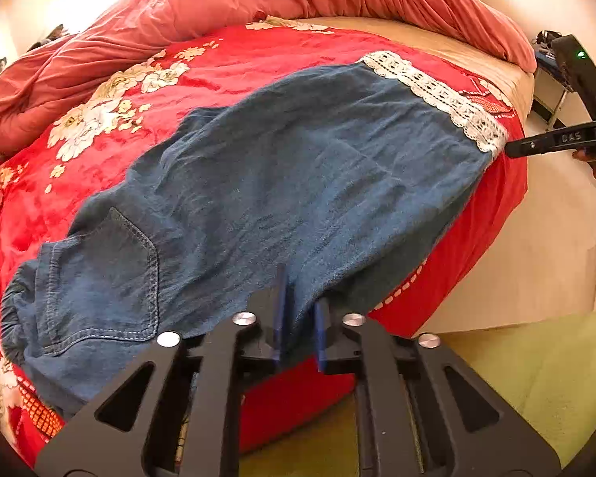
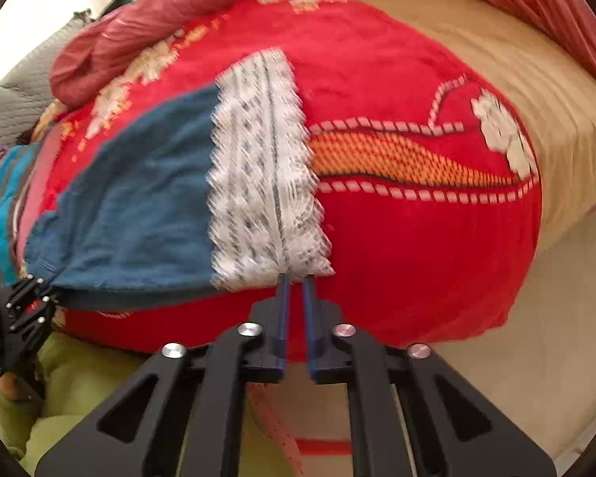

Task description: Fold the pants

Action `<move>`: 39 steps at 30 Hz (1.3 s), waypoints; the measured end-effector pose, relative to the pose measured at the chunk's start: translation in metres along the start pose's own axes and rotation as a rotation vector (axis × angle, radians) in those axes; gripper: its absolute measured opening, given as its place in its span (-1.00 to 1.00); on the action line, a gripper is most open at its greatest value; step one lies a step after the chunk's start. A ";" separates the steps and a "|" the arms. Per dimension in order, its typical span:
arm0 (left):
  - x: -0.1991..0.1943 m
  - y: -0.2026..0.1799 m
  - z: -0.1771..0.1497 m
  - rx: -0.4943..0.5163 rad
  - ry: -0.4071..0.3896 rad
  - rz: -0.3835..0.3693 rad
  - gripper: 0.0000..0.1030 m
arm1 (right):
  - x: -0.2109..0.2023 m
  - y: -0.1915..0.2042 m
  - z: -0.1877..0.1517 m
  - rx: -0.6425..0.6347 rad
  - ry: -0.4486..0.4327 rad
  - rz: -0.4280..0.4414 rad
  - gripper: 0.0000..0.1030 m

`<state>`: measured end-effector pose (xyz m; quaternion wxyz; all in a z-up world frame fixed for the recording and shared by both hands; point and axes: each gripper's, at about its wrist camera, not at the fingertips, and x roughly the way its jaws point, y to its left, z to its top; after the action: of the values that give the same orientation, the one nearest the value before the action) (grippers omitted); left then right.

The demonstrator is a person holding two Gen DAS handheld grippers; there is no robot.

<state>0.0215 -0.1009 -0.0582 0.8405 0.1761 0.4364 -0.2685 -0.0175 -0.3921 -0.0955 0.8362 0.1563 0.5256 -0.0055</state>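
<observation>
The pants [image 1: 282, 183] lay along the bed's [image 1: 496, 63] near edge, long axis running 8 to 2 o'clock. The left hand-held gripper [image 1: 300, 318] pinched the seat edge; the right hand-held gripper [image 2: 296, 286], nearer the lace hem [image 2: 264, 167], pinched its corner.

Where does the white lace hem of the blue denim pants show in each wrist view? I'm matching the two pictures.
Left wrist: the white lace hem runs across the upper right, toward the right gripper.
Right wrist: it fills the centre, just above the fingertips.
Shared landmark: the red floral blanket.
</observation>
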 end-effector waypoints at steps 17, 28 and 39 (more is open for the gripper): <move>-0.001 0.007 -0.005 -0.035 0.017 0.012 -0.26 | 0.000 0.008 0.021 -0.106 -0.041 0.040 -0.90; -0.044 0.048 -0.018 -0.191 -0.068 -0.080 -0.01 | -0.026 0.010 0.028 -0.148 -0.155 -0.047 -0.54; -0.048 0.179 -0.035 -0.585 -0.040 0.352 0.64 | 0.003 0.089 0.040 -0.459 -0.174 0.081 -0.31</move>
<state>0.0840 0.0742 -0.0269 0.8972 -0.0051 0.4414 0.0136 0.0341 -0.3175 -0.0596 0.8915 -0.0180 0.4323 0.1341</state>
